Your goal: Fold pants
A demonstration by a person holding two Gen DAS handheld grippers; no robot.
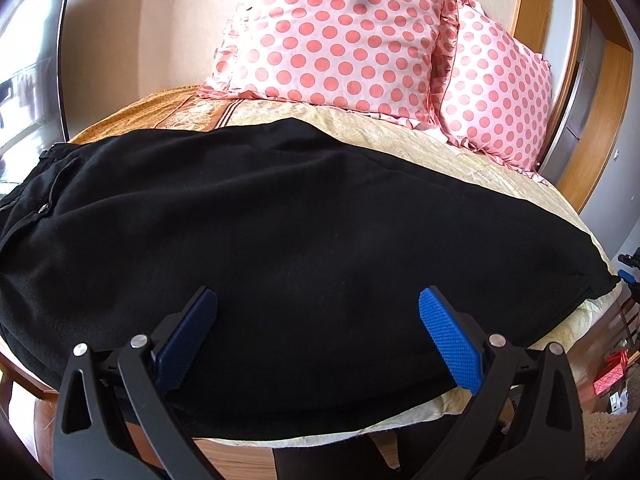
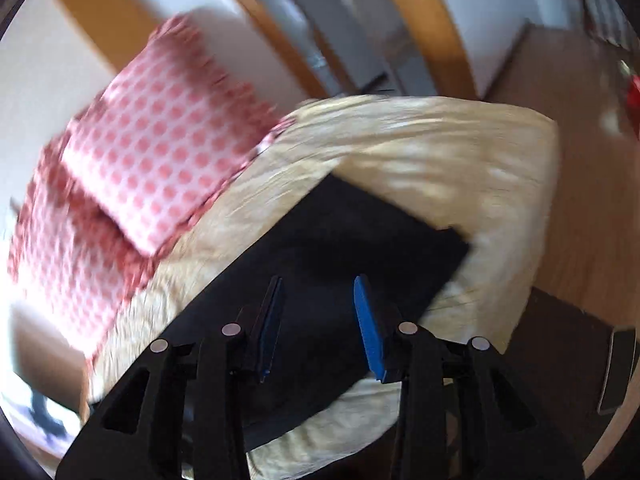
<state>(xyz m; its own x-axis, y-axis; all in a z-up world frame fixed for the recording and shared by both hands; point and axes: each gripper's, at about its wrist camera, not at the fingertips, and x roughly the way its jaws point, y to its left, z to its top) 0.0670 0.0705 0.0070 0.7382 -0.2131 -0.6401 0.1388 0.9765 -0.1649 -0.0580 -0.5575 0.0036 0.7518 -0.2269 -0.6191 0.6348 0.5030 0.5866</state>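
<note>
Clearly our left gripper (image 1: 318, 304) gapes wide and empty above soft black pants (image 1: 260, 236) spread flat on the bed (image 1: 420, 140), two dotted pillows (image 1: 340, 36) behind; our right gripper (image 2: 318, 290), blurred, seems narrower, empty.

You had open pale bedspread (image 1: 460, 152) beyond the black pants (image 1: 280, 220), but two polka-dot pillows (image 1: 332, 32) blocked the far side by the wall.

The pants (image 1: 280, 216) are viewed closely from the bed's near edge; their leg end (image 2: 360, 240) is viewed, tilted and blurred, from the right; pillows (image 1: 340, 36) are shared.
</note>
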